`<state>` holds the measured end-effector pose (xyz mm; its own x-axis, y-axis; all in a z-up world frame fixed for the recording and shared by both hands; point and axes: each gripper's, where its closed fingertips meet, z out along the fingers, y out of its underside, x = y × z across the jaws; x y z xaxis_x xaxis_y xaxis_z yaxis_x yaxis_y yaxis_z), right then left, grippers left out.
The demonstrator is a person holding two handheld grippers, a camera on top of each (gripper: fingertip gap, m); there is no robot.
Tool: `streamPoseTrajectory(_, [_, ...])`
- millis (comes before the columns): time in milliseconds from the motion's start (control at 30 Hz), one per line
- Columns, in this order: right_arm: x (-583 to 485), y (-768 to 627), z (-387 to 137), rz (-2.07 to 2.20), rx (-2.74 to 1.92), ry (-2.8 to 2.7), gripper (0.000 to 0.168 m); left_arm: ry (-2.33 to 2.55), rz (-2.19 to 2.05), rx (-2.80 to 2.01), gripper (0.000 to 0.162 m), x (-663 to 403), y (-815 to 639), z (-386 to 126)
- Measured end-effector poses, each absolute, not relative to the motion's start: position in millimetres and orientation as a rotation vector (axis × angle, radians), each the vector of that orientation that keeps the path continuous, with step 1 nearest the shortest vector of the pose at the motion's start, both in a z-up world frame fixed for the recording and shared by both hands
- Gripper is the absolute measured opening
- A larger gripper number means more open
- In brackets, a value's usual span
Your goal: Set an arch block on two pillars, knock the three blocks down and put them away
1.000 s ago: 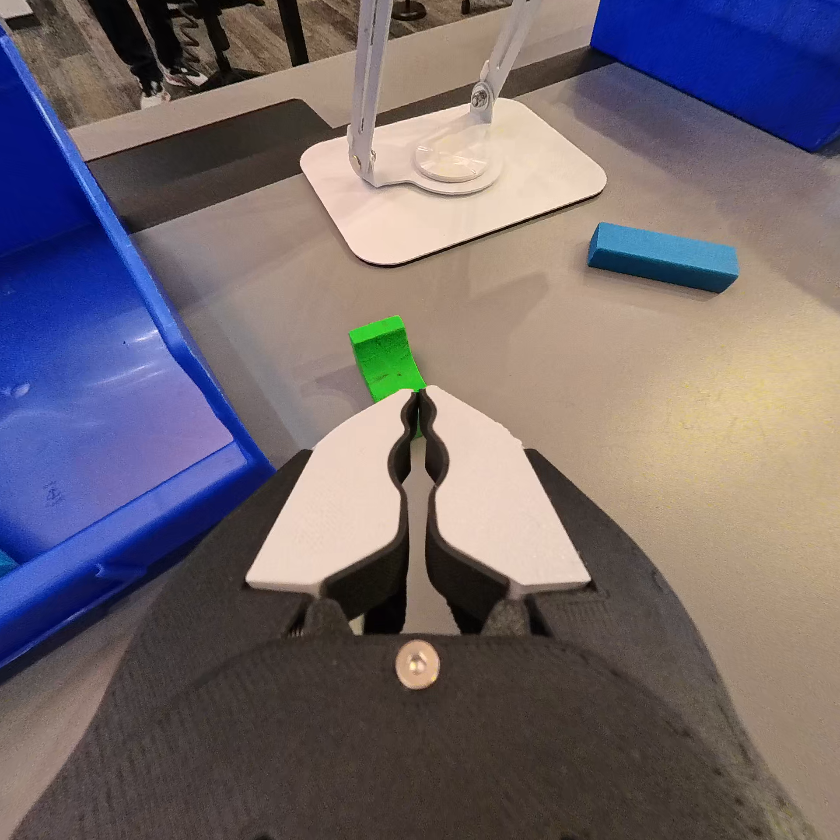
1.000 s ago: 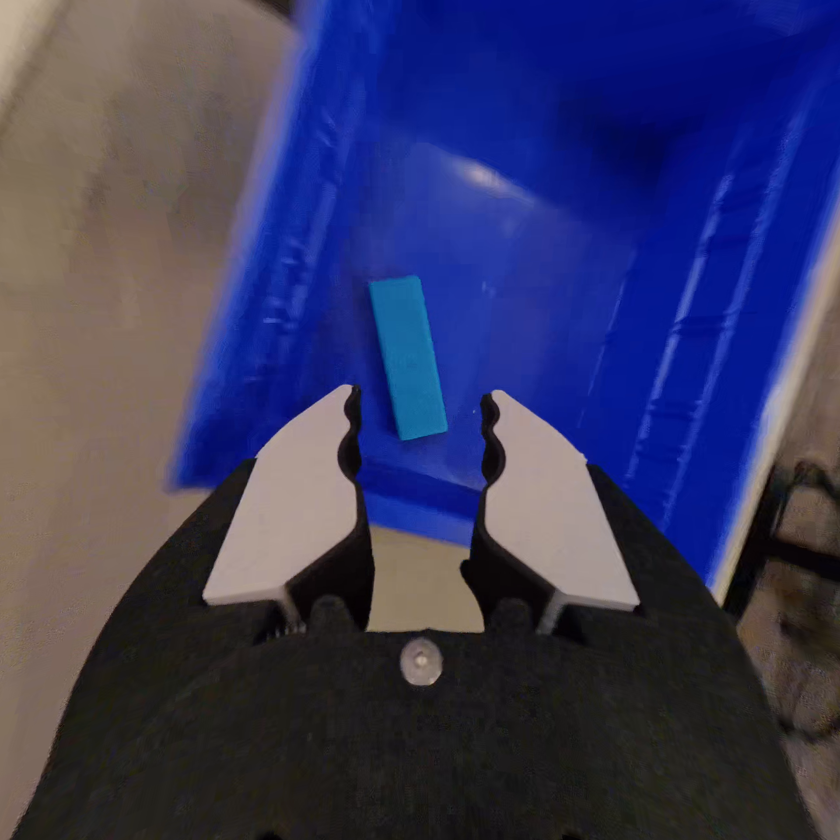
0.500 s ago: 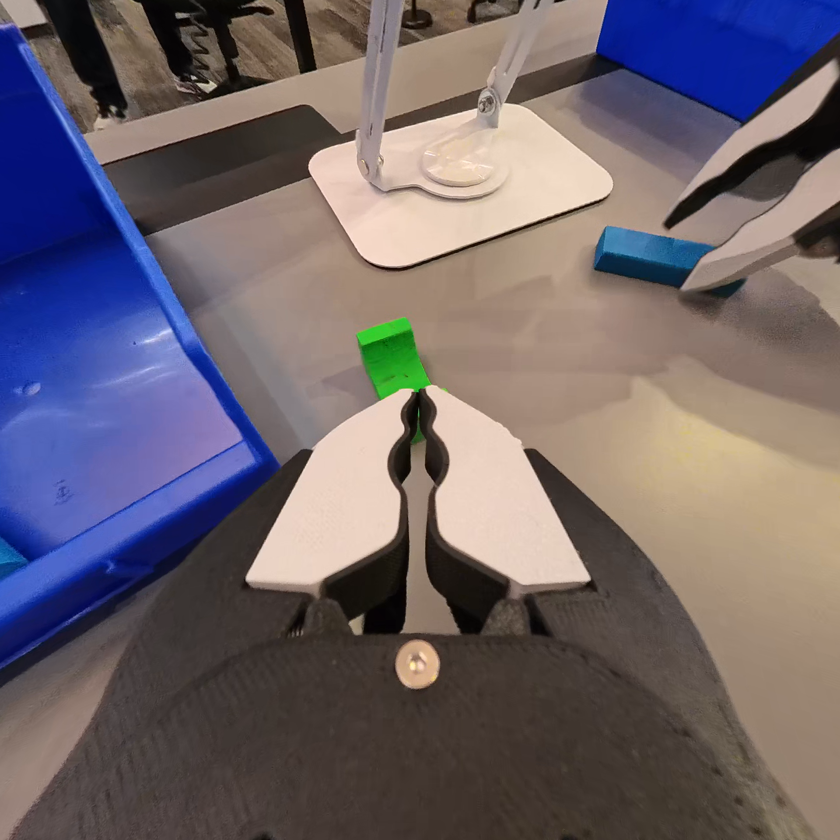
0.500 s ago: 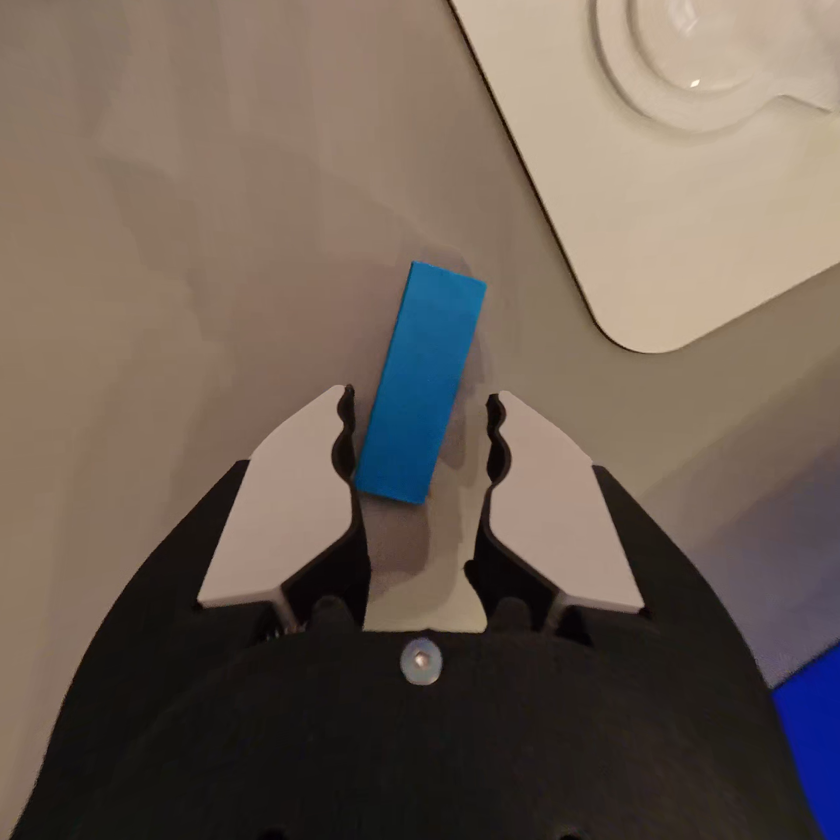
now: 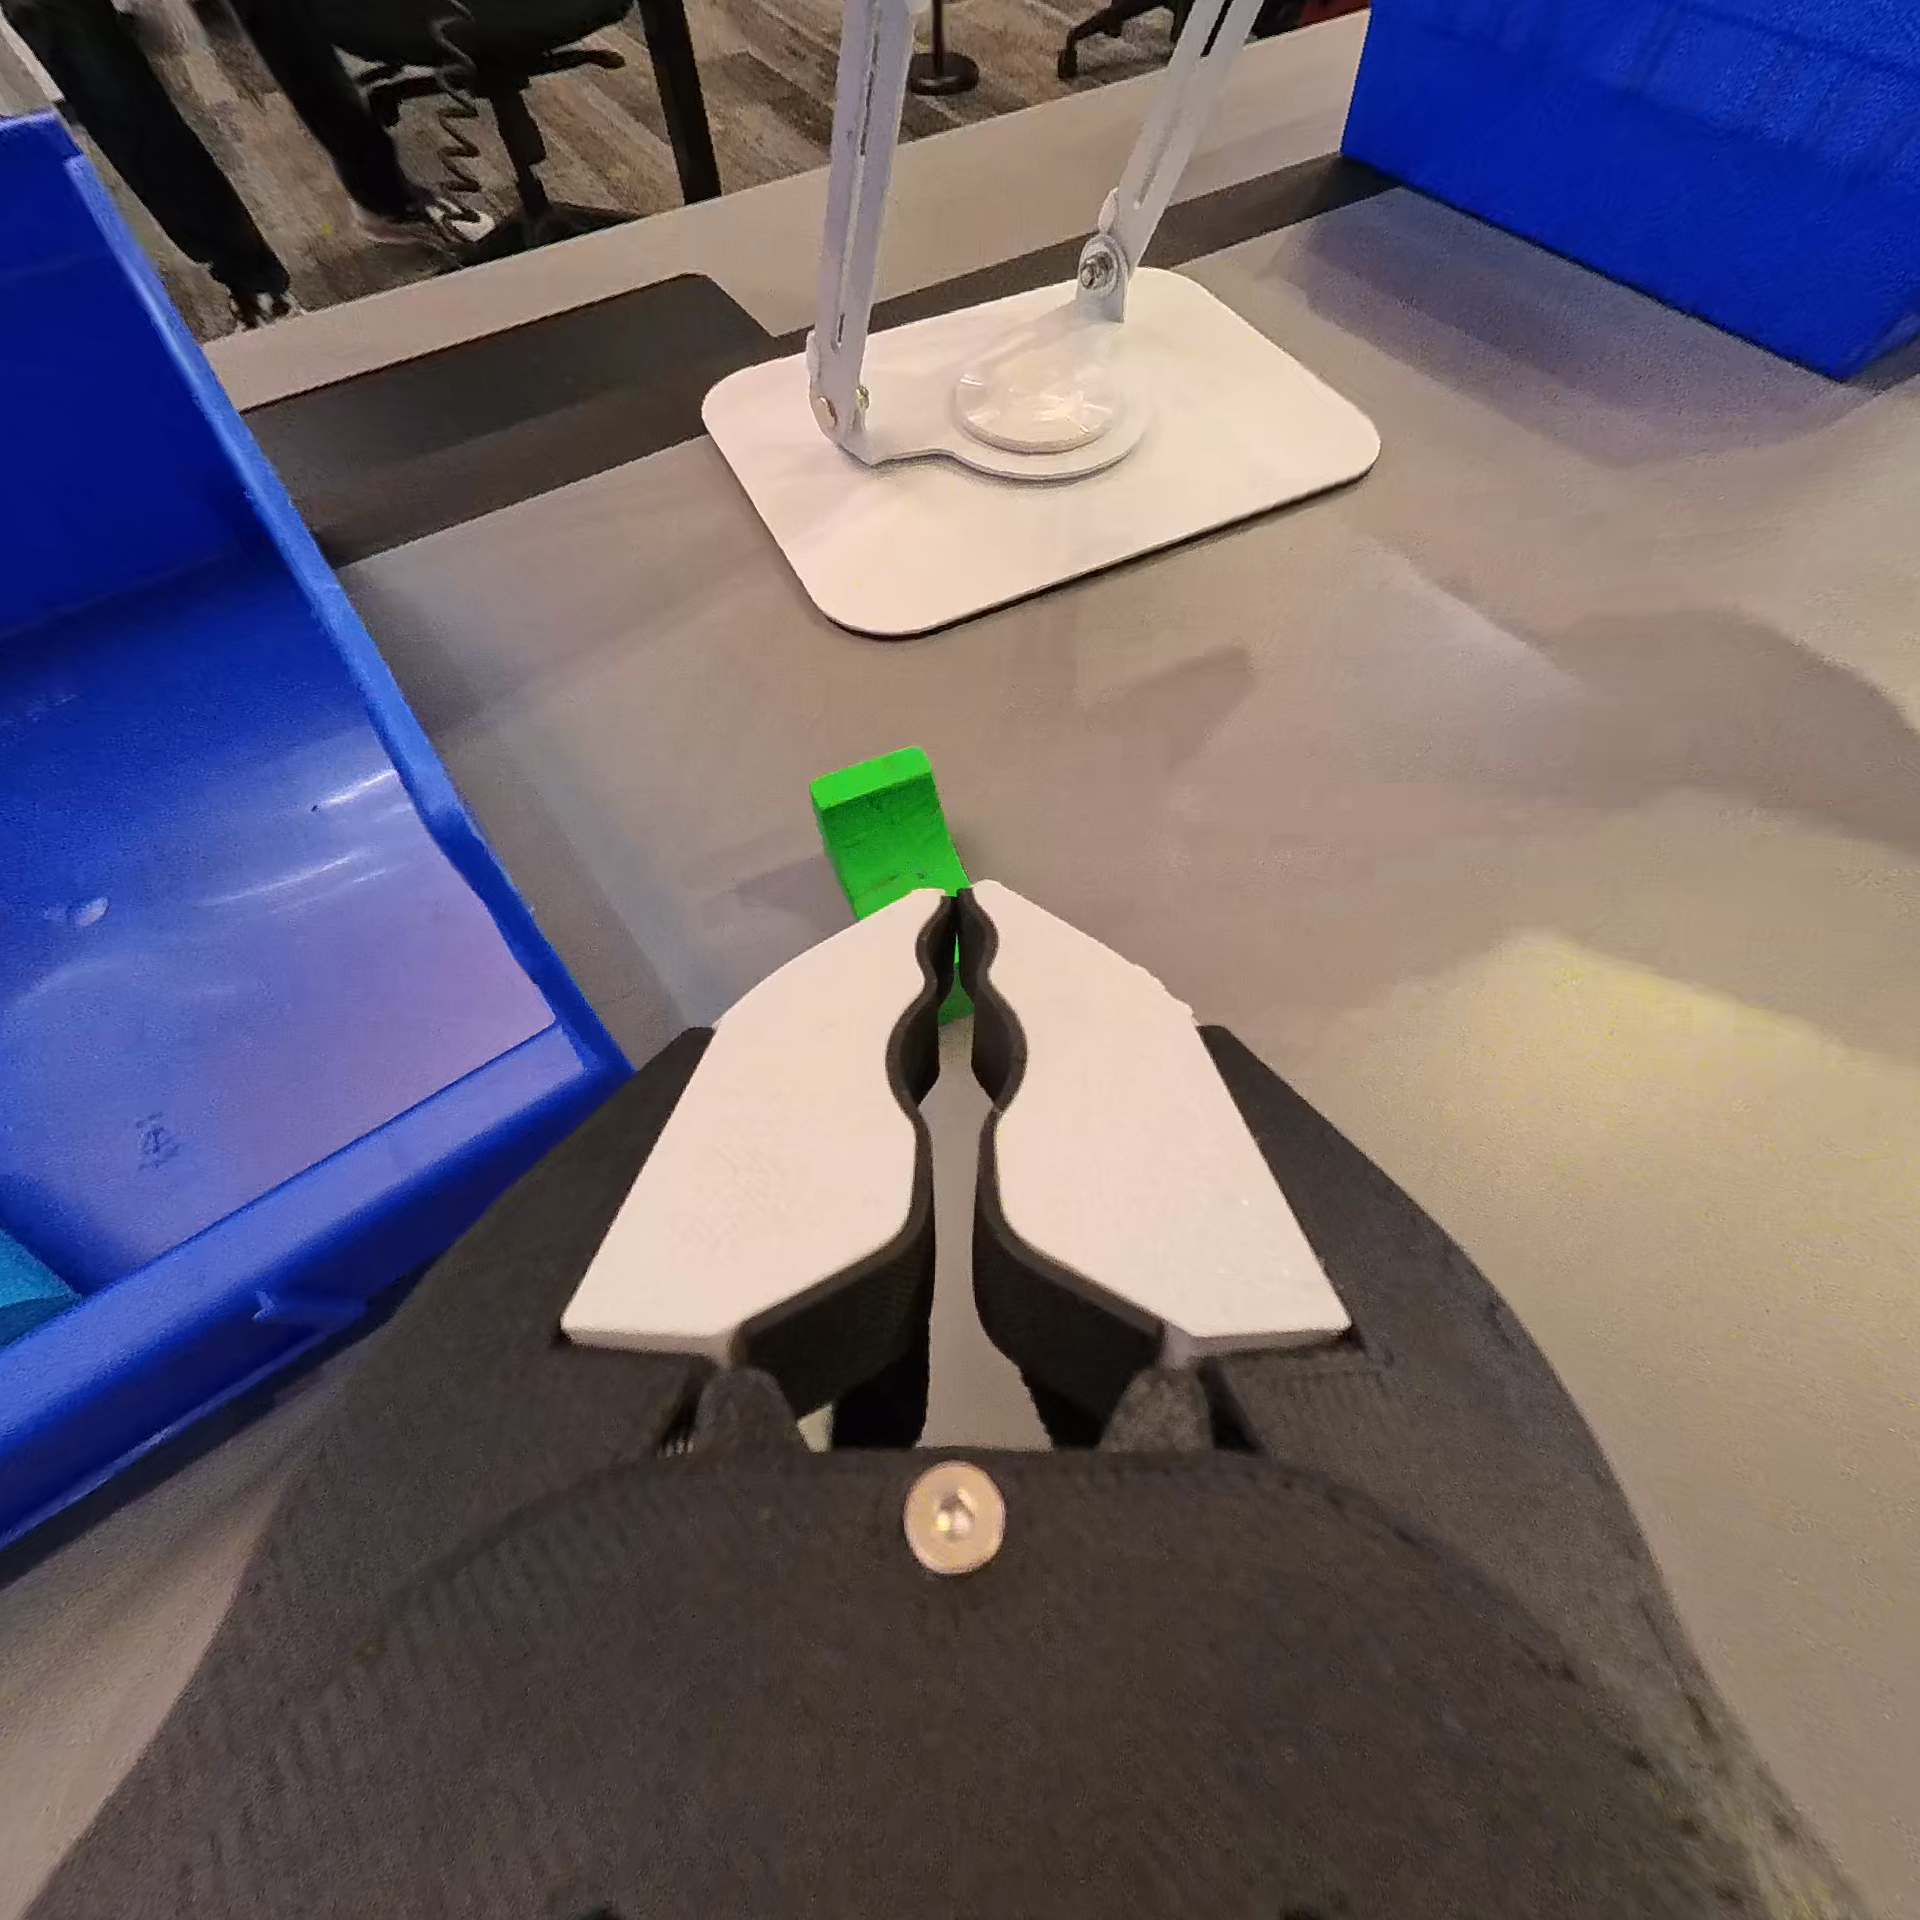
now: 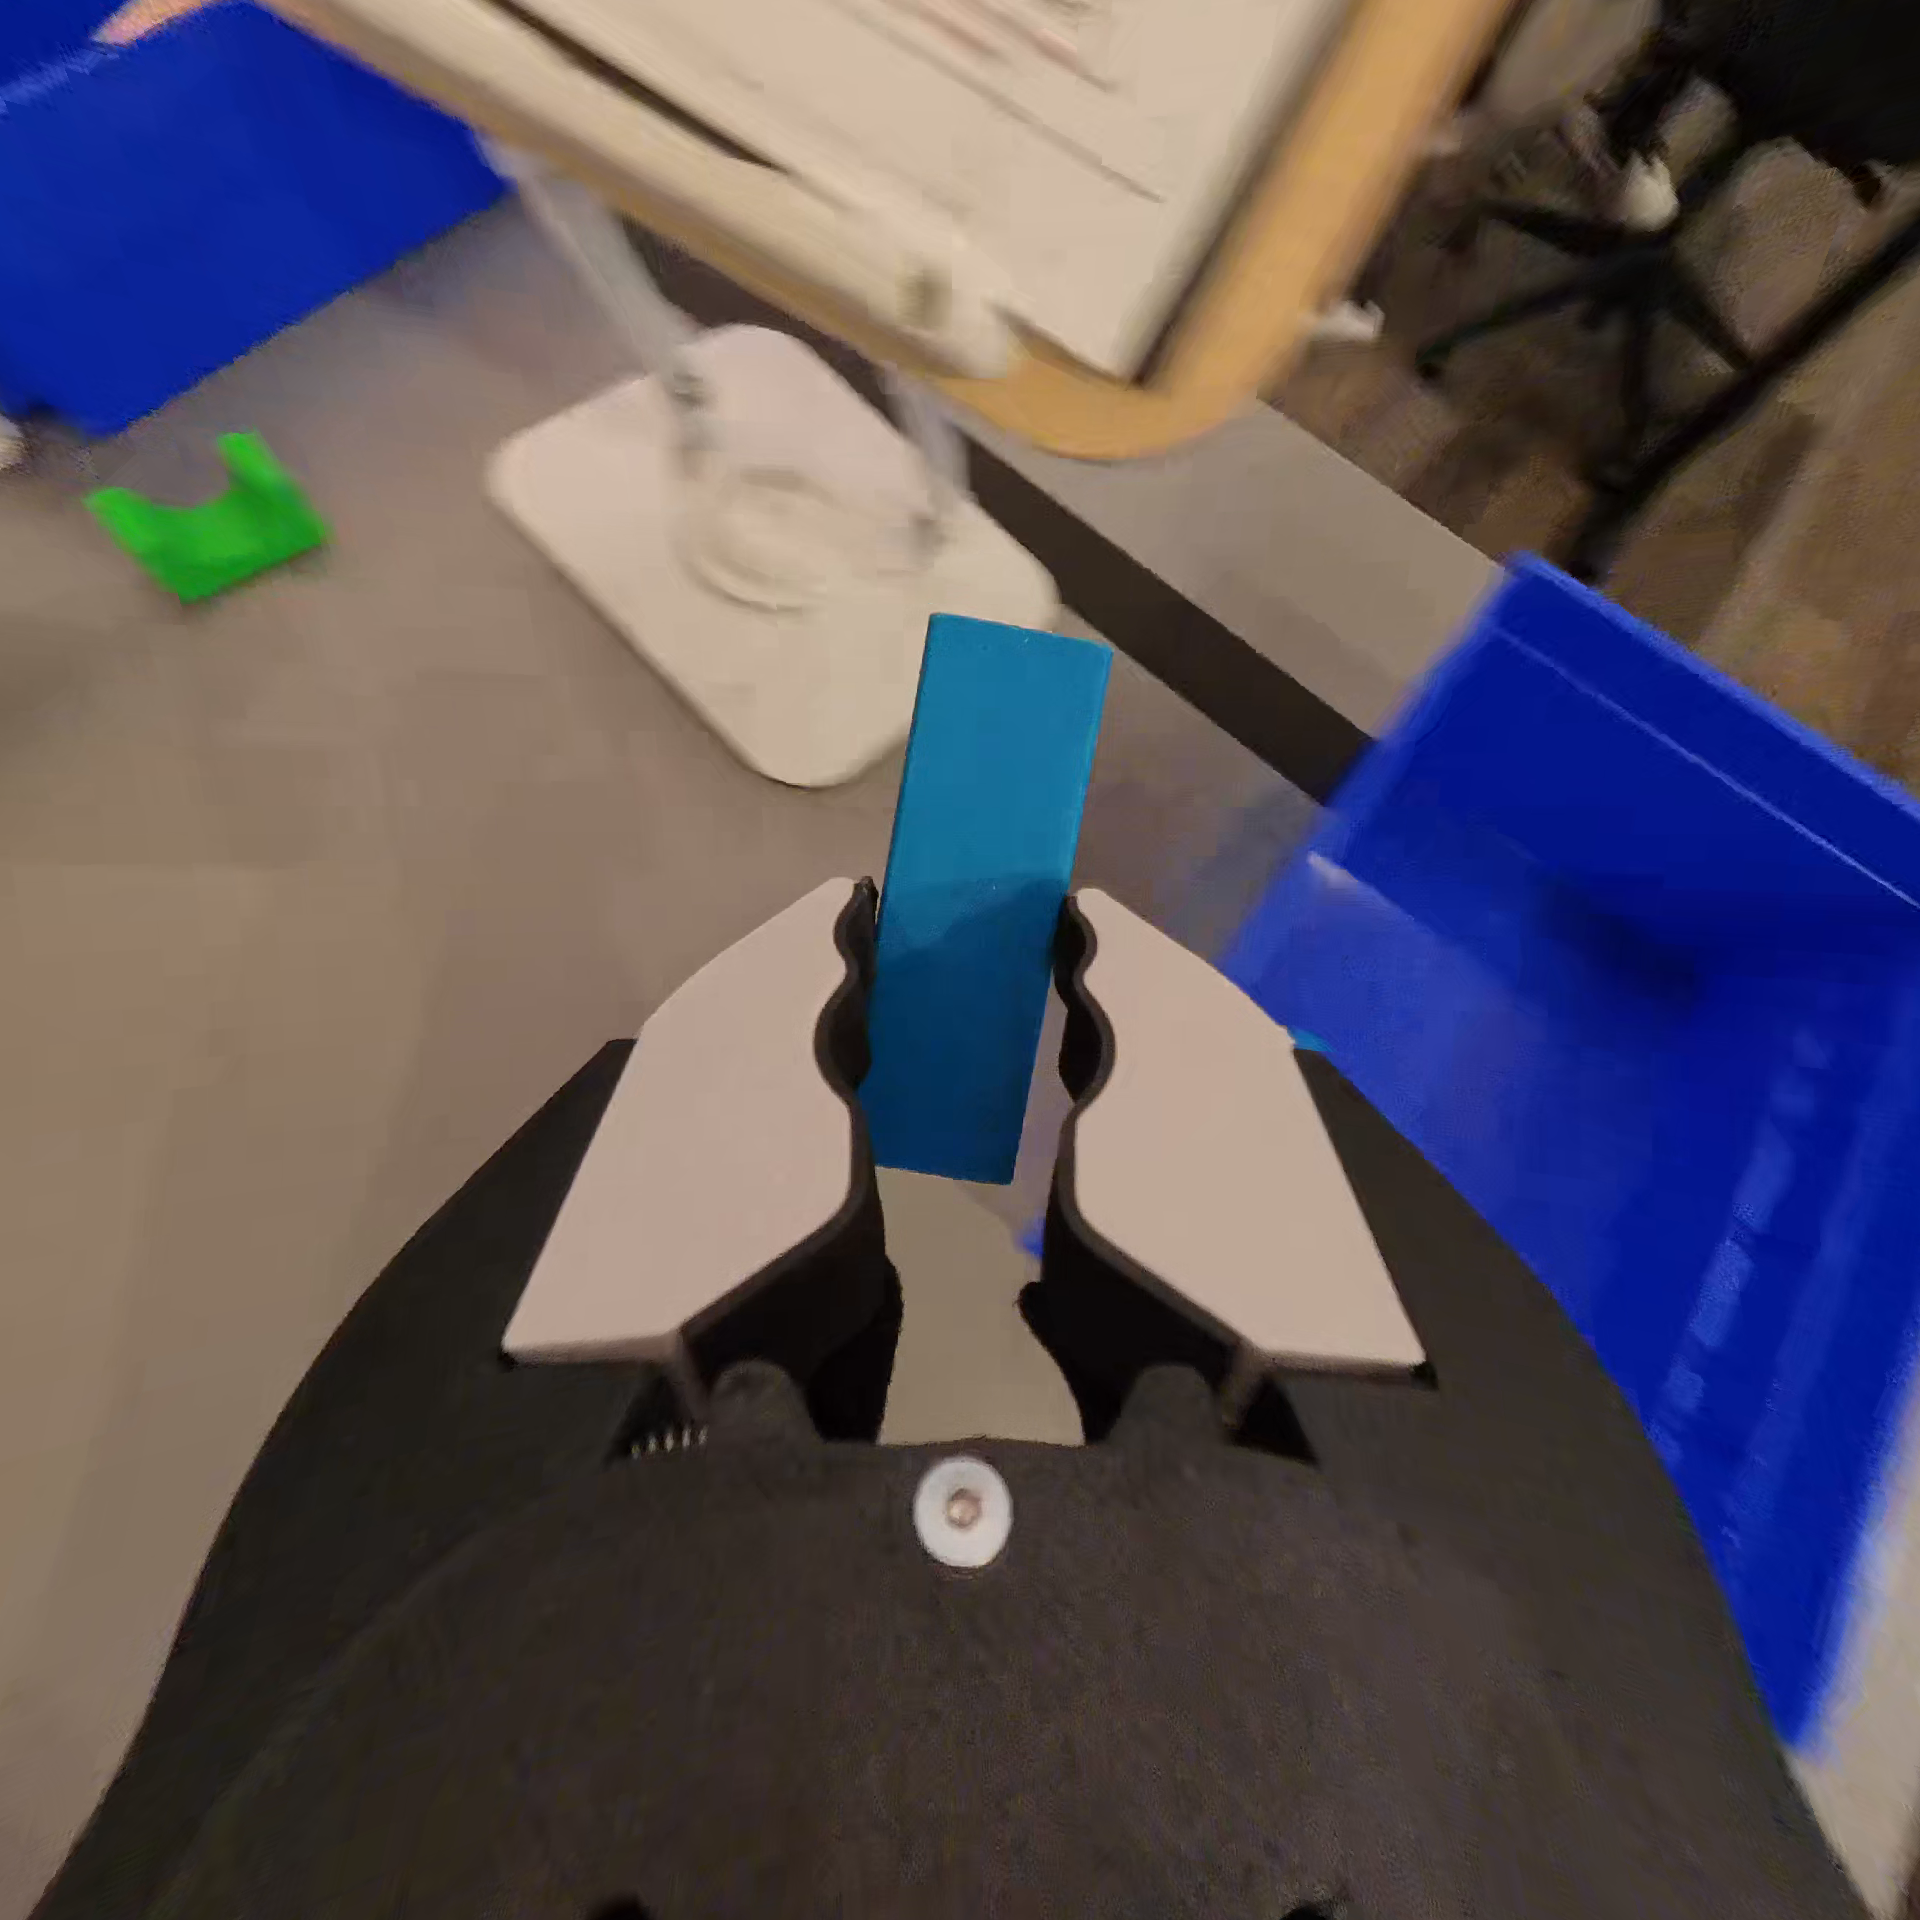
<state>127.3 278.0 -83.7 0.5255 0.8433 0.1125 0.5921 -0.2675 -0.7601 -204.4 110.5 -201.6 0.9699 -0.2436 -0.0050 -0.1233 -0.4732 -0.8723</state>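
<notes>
The right gripper (image 6: 961, 914) squeezes a blue pillar block (image 6: 982, 894) between its fingers, up above the grey worktop (image 6: 364, 831), next to a blue bin (image 6: 1662, 1039). The left gripper (image 5: 956, 914) has its fingers pressed together, tips over the green arch block (image 5: 883, 831) lying on the worktop. No writing can be read.
</notes>
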Motion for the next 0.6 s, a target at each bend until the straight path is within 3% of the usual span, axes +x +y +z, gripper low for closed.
streamPoseTrajectory(100, [192,337,-99,0.320,-2.121,-1.030,0.034,0.271,-0.140,-2.077,0.000,-202,111,-204])
streamPoseTrajectory(333, [253,397,-210,0.150,-2.431,-1.023,0.034,0.258,-0.144,-2.091,0.000,-205,113,-210])
streamPoseTrajectory(600, [258,407,-251,0.105,-2.544,-1.063,0.034,0.253,-0.147,-2.109,0.000,-206,114,-216])
